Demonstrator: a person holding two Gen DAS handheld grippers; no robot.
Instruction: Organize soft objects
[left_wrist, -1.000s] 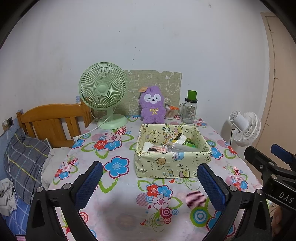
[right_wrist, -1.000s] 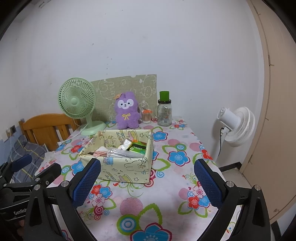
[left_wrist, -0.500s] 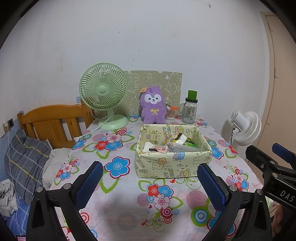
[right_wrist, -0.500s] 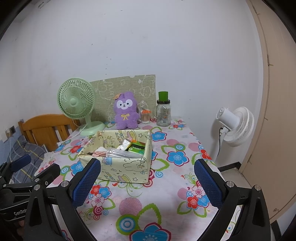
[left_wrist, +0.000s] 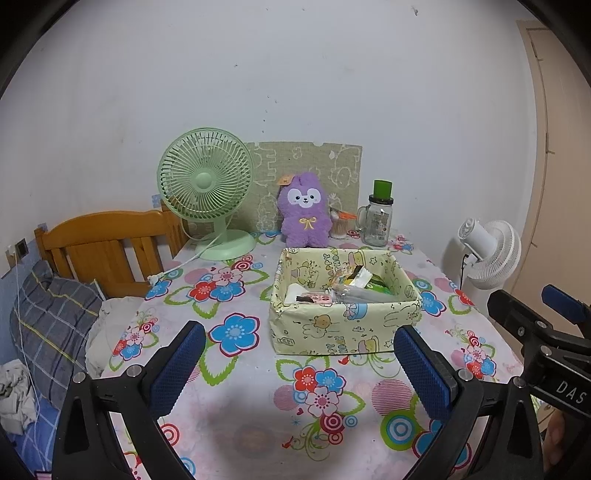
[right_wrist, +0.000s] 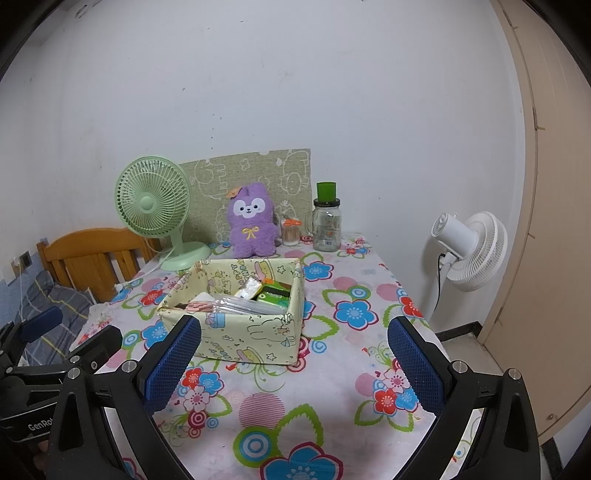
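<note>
Both jaws wide, empty; purple plush (left_wrist: 304, 214) behind fabric box (left_wrist: 343, 325)

Fabric box (right_wrist: 243, 310) slightly lower in right view

A: What are you seeing on the left gripper (left_wrist: 295, 363)?

B: Black arms are showing silver screws, and blue textured pads (left_wrist: 179, 367) are lining the fingers.

A: And the right gripper (right_wrist: 293, 356)?

B: It's looking the same. White lettering is showing on both black bodies: "DAS" and "GenRo".
</note>
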